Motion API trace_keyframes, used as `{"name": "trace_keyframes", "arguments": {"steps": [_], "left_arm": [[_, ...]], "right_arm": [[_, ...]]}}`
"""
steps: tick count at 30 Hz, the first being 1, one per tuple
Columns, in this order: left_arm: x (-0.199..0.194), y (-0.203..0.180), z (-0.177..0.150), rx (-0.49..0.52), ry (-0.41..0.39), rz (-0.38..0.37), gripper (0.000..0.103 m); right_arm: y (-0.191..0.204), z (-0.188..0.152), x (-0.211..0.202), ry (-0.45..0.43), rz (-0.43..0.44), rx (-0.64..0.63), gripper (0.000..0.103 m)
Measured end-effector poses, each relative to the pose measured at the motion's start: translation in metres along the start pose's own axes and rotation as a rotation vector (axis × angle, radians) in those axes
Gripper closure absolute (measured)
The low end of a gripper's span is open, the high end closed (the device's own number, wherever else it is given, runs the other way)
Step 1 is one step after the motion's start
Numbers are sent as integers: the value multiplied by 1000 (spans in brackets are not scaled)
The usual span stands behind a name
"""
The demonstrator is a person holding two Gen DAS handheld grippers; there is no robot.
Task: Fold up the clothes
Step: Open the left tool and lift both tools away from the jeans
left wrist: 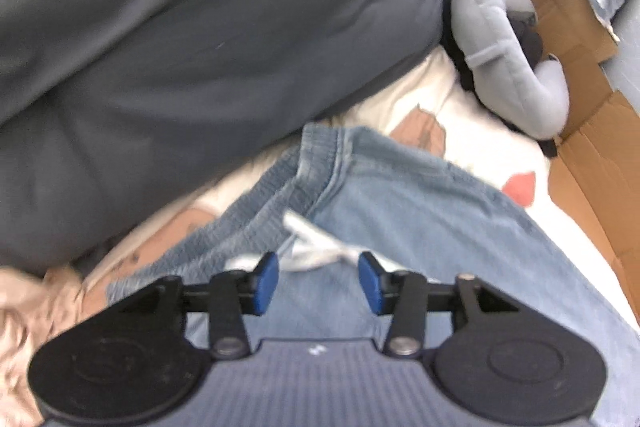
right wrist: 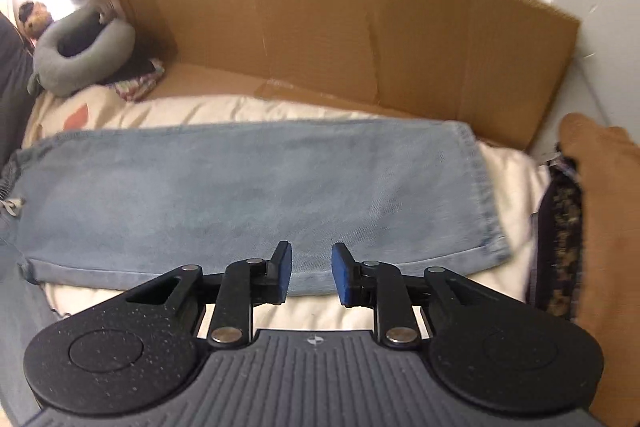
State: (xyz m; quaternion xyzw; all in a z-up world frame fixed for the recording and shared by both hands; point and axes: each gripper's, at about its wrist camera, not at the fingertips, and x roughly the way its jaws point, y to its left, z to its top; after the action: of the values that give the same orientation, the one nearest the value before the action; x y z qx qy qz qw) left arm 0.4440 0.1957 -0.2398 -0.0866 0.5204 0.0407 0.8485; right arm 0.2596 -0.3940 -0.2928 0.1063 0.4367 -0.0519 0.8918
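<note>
right, i am holding my left gripper (left wrist: 318, 281) over the waist end of the light blue jeans (right wrist: 248, 195), blue pads spread apart with nothing between them. the ribbed waistband (left wrist: 276, 195) is lying just ahead of the fingertips, and the white drawstring (left wrist: 316, 243) is sitting loose on the denim between the pads and the band. the jeans are lying on a cream bedsheet (right wrist: 280, 109) with a few coloured prints. a big grey duvet (left wrist: 180, 39) is bunching up to the left of the waistband, touching the sheet. beyond it a grey plush toy (left wrist: 500, 51) is curling against a brown cardboard sheet (right wrist: 360, 27).

my right gripper (right wrist: 311, 275) is hanging over the leg end, pads also spread, gripping nothing. the legs are lying stacked flat, running left to right, the hem (right wrist: 486, 195) at the right. the near edge of the leg is sitting directly under the pads; i cannot tell whether they are touching the cloth. the cardboard is standing along the far side of the bed, just beside the far edge of the jeans. a brown fuzzy thing (right wrist: 600, 227) is sitting at the right edge, too blurred to identify.
</note>
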Motion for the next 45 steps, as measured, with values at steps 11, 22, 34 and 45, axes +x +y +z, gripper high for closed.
{"name": "trace_keyframes", "arguments": {"steps": [11,22,34,45], "left_arm": [[-119,25,-41,-8,25,5,45],[-230,51,-71,-88,-3,-51,39],[-298,65,-114,-39,-27,-78,35],[-292,72,-165,74,-18,-102,30]], "right_arm": [[-27,7,-103,-1,-38,-89,68],[-41,-19,-221,-32,37,-17,60],[-57,-67,-312,-49,78,102,57],[-80,-117,-343,-24,83,145,45]]}}
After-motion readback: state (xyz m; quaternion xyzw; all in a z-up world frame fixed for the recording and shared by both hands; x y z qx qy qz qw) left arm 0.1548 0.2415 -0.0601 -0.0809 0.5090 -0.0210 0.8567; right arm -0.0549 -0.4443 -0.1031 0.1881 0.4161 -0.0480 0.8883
